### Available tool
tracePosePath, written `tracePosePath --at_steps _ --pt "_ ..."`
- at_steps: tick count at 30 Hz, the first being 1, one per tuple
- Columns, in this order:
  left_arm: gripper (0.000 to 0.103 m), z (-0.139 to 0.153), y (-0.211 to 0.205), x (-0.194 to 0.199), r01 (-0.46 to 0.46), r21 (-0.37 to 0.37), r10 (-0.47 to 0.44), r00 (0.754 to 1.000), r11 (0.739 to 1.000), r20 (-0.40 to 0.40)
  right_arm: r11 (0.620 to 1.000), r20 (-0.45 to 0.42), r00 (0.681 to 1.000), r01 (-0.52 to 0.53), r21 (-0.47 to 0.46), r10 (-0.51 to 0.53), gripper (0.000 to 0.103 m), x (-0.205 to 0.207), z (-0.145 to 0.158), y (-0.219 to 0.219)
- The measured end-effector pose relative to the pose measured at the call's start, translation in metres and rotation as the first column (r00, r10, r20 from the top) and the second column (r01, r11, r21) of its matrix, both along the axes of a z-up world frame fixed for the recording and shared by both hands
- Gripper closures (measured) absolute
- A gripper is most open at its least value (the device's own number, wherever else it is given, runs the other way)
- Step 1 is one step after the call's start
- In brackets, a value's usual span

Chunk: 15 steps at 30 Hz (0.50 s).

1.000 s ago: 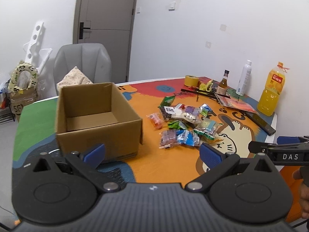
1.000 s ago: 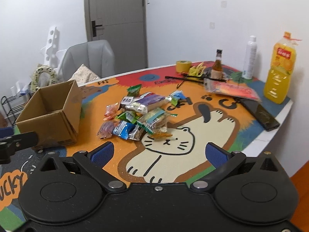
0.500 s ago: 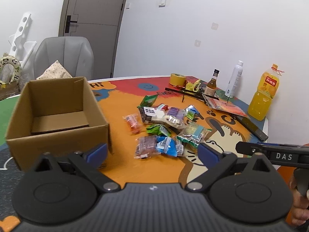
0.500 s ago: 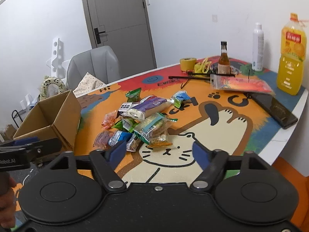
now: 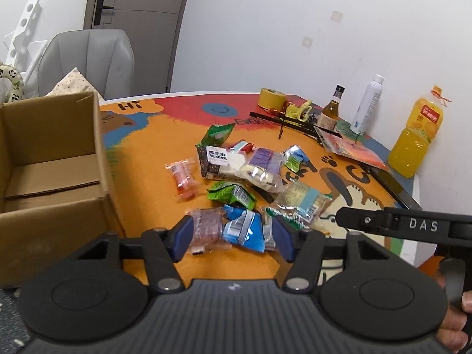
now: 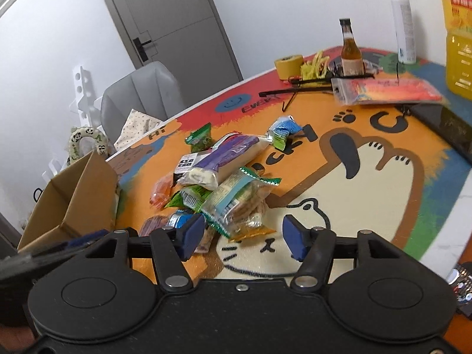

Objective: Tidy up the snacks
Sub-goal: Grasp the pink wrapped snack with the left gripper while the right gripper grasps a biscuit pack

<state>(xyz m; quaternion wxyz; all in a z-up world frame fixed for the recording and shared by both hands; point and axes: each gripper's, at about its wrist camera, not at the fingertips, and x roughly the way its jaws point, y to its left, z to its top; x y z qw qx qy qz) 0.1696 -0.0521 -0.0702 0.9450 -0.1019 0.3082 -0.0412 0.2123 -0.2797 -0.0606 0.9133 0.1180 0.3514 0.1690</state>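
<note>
A pile of small snack packets (image 5: 244,177) lies on the colourful cartoon table mat (image 5: 147,165); it also shows in the right wrist view (image 6: 224,185). An open, empty cardboard box (image 5: 50,159) stands left of the pile, seen too in the right wrist view (image 6: 70,203). My left gripper (image 5: 234,237) is open, its pads on either side of a blue packet (image 5: 243,231) and a brown packet (image 5: 206,224) at the pile's near edge. My right gripper (image 6: 243,237) is open over a clear cracker packet (image 6: 236,203).
A yellow tape roll (image 5: 272,98), a brown glass bottle (image 5: 332,112), a white spray can (image 5: 367,109) and an orange juice jug (image 5: 419,138) stand at the table's far right. A grey chair (image 5: 88,59) stands behind the box. A black phone (image 5: 393,185) lies near the right edge.
Both grippers have moved forward and down toward the snack pile. Their jaws have narrowed but stay open. The box has shifted to the left of both views.
</note>
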Motion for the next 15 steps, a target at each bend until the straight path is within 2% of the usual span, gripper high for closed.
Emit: tracePosePath --at_steps 10,15 --pt "0.056 -0.017 0.002 0.026 -0.085 -0.003 0.085 0.996 0.996 -0.032 0.999 -0.056 0.998 -0.008 0.053 0.011 0.041 0.036 -0.017 -0.001" --pt "0.057 -0.026 0.005 0.036 -0.117 0.016 0.118 0.992 0.993 -0.047 0.999 -0.063 0.998 -0.017 0.047 0.02 0.034 0.049 -0.022 0.004"
